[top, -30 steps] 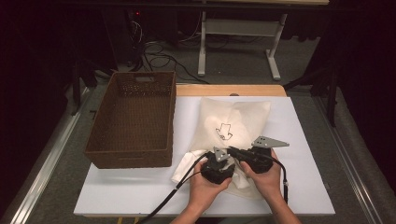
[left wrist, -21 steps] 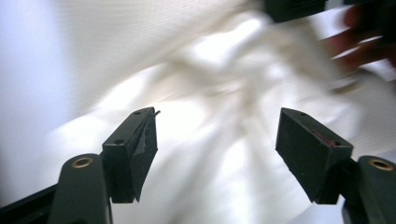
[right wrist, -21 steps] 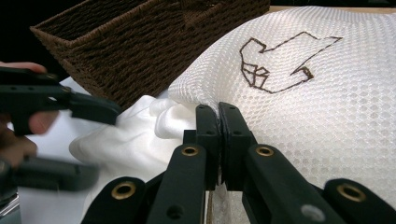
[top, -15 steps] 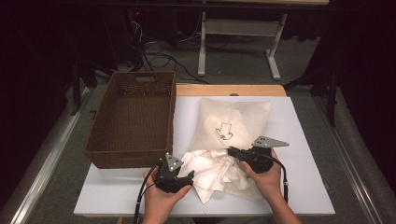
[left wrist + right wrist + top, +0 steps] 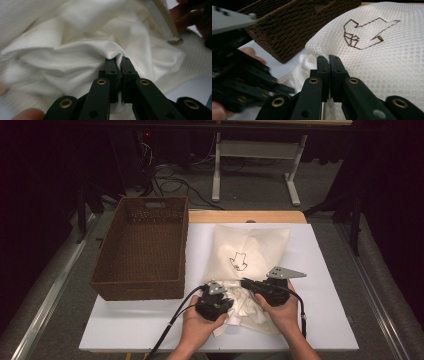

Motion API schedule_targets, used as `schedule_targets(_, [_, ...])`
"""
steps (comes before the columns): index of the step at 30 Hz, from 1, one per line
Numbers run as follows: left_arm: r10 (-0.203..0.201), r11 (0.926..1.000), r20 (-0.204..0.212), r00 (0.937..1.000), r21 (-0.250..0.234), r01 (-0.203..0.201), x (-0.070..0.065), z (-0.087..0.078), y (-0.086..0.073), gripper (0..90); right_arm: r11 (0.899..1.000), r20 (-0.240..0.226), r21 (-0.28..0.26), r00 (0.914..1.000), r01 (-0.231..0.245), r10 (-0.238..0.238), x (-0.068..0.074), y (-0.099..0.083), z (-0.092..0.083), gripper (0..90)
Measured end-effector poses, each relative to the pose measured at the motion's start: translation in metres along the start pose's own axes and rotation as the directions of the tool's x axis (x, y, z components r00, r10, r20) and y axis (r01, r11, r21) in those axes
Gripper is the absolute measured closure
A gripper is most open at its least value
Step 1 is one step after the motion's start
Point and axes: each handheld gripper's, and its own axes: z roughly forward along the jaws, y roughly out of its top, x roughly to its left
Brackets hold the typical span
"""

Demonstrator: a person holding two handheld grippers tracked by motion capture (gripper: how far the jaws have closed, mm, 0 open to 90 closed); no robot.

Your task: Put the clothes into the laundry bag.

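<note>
Left tongs (image 5: 117, 65) just pinched onto smooth crumpled white cloth (image 5: 75, 55), right tongs (image 5: 328, 63) clamped on honeycomb-mesh bag (image 5: 387, 57) edge, bag at table (image 5: 130, 330) centre, woven rectangular basket (image 5: 142, 247) at nine o'clock

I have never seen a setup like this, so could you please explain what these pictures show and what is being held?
A person holds a two-jaw tool in each hand. The high view looks down on the white table, where a wicker basket sits beside a mesh bag with white cloth spilling from it. The other two pictures come from cameras riding on the tools. The left gripper has just closed its jaws and pinches a fold of the cloth. The right gripper is shut on the edge of the mesh bag.
</note>
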Motion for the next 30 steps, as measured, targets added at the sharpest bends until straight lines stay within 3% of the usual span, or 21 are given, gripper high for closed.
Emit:
schedule_targets(3, [-0.003,0.9998,-0.04,0.9992,-0.019,0.002,-0.002,0.017,0.012,86.8,1.0,-0.01,0.001,0.9999,0.008,-0.008,0.003,0.001,-0.001,88.4])
schedule_targets(5, [-0.049,0.9988,-0.052,0.9974,-0.012,0.048,0.006,0.033,0.012,86.8,1.0,-0.011,0.001,0.9999,-0.002,0.002,0.002,0.0,-0.001,88.4])
schedule_targets(6, [-0.049,0.9988,-0.052,0.9974,-0.012,0.048,0.006,0.033,0.012,86.8,1.0,-0.011,0.001,0.9999,-0.002,0.002,0.002,0.0,-0.001,88.4])
schedule_targets(7, [-0.027,0.9993,-0.078,0.9966,-0.028,0.025,0.008,0.038,0.01,86.8,1.0,-0.012,0.003,0.9999,-0.001,0.001,0.001,0.0,-0.001,88.4])
schedule_targets(11, [-0.025,0.9993,-0.075,0.9969,-0.03,0.023,0.006,0.036,0.011,84.9,1.0,0.005,0.013,1.0,-0.001,0.001,-0.001,-0.003,-0.001,88.4])
schedule_targets(12, [-0.002,0.9991,-0.075,0.9972,-0.043,-0.001,0.003,0.026,0.009,80.0,1.0,0.006,0.013,1.0,-0.003,0.003,-0.002,-0.003,-0.001,88.4])
schedule_targets(14, [-0.007,0.9983,-0.063,0.998,-0.059,0.003,0.001,0.02,0.006,63.1,1.0,0.008,0.015,1.0,0.0,0.0,-0.003,-0.004,-0.001,88.4])
schedule_targets(15, [-0.017,0.997,-0.044,0.9989,-0.076,0.014,0.0,0.011,0.003,63.1,1.0,0.007,0.012,1.0,-0.001,0.001,-0.003,-0.004,-0.001,88.4])
schedule_targets(17, [-0.04,0.9946,-0.005,0.9992,-0.095,0.04,-0.001,-0.002,-0.003,37.9,1.0,0.009,0.009,1.0,-0.002,0.002,-0.005,-0.003,-0.001,88.4])
schedule_targets(19, [-0.033,0.9976,0.035,0.9988,-0.06,0.035,-0.004,-0.005,-0.01,27.5,1.0,0.009,0.008,1.0,-0.004,0.004,-0.005,-0.003,-0.001,88.4])
schedule_targets(21, [-0.006,0.9995,0.027,0.9996,0.03,0.005,-0.007,0.005,-0.014,23.5,1.0,0.008,0.007,1.0,-0.003,0.003,-0.005,-0.003,-0.001,88.4])
schedule_targets(22, [-0.006,0.9968,0.003,1.0,0.08,0.006,-0.007,0.013,-0.016,24.2,1.0,0.008,0.009,0.9999,-0.008,0.008,-0.004,-0.003,0.0,88.3])
schedule_targets(24, [0.005,0.9977,-0.061,0.9981,0.068,-0.001,-0.01,0.019,-0.014,27.2,1.0,0.008,0.01,1.0,-0.004,0.004,-0.003,-0.003,0.0,88.4])
schedule_targets(26, [-0.036,0.9948,-0.138,0.9898,0.089,0.049,-0.014,0.023,-0.006,37.6,1.0,0.009,0.015,1.0,-0.002,0.002,-0.001,-0.004,0.002,88.3])
schedule_targets(27, [-0.028,0.9946,-0.16,0.9867,0.095,0.043,-0.017,0.025,-0.004,42.4,1.0,0.008,0.015,0.9999,0.008,-0.008,0.0,-0.004,0.002,88.3])
schedule_targets(28, [0.004,0.995,-0.174,0.9847,0.099,0.014,-0.022,0.028,-0.002,59.2,1.0,0.006,0.013,1.0,0.004,-0.004,0.001,-0.004,0.003,88.3])
schedule_targets(29, [0.029,0.9946,-0.173,0.9845,0.103,-0.011,-0.025,0.031,-0.001,59.2,1.0,0.006,0.013,1.0,0.004,-0.004,0.001,-0.004,0.003,88.3])
schedule_targets(30, [0.022,0.9951,-0.159,0.9871,0.098,-0.006,-0.024,0.031,0.001,68.8,1.0,0.003,0.009,1.0,0.002,-0.003,0.001,-0.004,0.003,88.3])
